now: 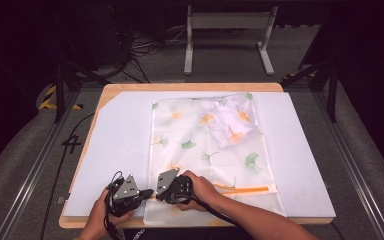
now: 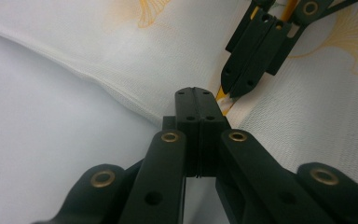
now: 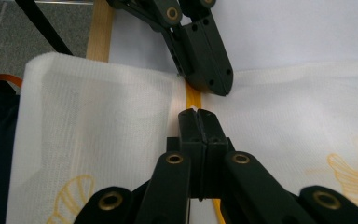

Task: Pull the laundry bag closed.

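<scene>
Left gripper (image 1: 147,192) and right gripper (image 1: 156,190), jaws closed, pinch orange zipper (image 3: 193,98) of white leaf-print mesh laundry bag (image 1: 190,145); zipping barely begun, crumpled garment (image 1: 228,120) inside.

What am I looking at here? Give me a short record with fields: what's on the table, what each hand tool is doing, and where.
Surface: white board on a wooden table
Main item: sheer mesh bag printed with green and orange leaves, lying flat
Inside bag: crumpled white cloth at the far right corner
Zipper: orange strip across the near end
Left gripper: jaws shut, tip at the zipper's left end
Right gripper: jaws shut, tip on the zipper, facing the left one
Hold on zipper: cannot tell
</scene>
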Demonstrator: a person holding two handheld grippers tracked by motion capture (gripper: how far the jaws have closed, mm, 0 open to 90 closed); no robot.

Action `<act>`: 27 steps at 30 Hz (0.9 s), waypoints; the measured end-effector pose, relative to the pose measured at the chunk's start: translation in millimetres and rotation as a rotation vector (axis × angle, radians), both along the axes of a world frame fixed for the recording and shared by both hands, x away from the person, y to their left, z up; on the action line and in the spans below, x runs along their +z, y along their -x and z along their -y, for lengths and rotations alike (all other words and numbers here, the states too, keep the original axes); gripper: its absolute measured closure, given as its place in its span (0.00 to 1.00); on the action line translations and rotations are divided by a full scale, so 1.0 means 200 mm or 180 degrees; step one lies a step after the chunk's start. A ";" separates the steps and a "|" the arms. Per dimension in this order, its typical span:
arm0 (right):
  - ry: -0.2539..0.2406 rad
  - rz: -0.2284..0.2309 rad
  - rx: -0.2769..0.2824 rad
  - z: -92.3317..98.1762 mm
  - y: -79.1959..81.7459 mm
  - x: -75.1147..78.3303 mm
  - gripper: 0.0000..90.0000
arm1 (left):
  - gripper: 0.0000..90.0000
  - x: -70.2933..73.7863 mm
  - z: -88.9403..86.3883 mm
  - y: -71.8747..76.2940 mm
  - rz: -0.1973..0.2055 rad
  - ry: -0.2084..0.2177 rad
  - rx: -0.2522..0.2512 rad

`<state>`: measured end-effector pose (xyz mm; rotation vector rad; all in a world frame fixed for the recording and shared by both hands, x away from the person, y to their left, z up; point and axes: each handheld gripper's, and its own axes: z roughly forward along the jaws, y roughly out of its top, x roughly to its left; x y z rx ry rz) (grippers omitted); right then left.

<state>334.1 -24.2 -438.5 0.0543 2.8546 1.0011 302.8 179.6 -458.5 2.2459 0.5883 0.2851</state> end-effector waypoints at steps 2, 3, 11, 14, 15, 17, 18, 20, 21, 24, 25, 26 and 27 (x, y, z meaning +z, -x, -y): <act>0.0009 0.0007 -0.0007 0.02 0.00 0.00 1.00 | 1.00 0.00 0.00 0.00 -0.0005 0.0006 0.0002; 0.0005 0.0011 -0.0019 0.03 0.00 0.01 1.00 | 1.00 0.00 0.00 0.00 -0.0005 0.0006 0.0002; 0.0031 0.0004 -0.0067 0.12 -0.01 0.02 1.00 | 1.00 0.00 0.00 0.00 -0.0007 0.0004 0.0002; 0.0033 -0.0009 -0.0093 0.16 -0.01 0.03 1.00 | 1.00 0.00 0.00 0.00 -0.0007 0.0007 0.0004; 0.0032 -0.0014 -0.0116 0.18 -0.01 0.03 1.00 | 1.00 0.00 0.00 0.00 -0.0007 0.0008 0.0004; 0.0023 -0.0031 -0.0137 0.20 -0.01 0.04 1.00 | 1.00 0.00 0.00 0.00 -0.0003 0.0001 0.0005; 0.0026 -0.0013 -0.0139 0.22 -0.01 0.04 1.00 | 1.00 0.00 0.00 0.00 -0.0004 0.0006 0.0005; 0.0017 -0.0007 -0.0149 0.24 0.00 0.05 1.00 | 1.00 0.00 0.00 0.00 -0.0006 0.0009 0.0004; 0.0017 -0.0007 -0.0149 0.24 0.00 0.05 1.00 | 1.00 0.00 0.00 0.00 -0.0002 0.0005 0.0003; 0.0007 -0.0027 -0.0195 0.28 0.00 0.05 1.00 | 1.00 0.00 0.00 0.00 -0.0004 0.0008 0.0004; 0.0007 -0.0028 -0.0195 0.28 0.00 0.05 1.00 | 1.00 0.00 0.00 0.00 0.0000 0.0006 0.0004; -0.0001 -0.0014 -0.0213 0.30 0.00 0.05 1.00 | 1.00 0.00 0.00 0.00 -0.0002 0.0006 0.0004; 0.0000 -0.0030 -0.0214 0.30 0.00 0.05 1.00 | 1.00 0.00 0.00 0.00 -0.0002 0.0006 0.0004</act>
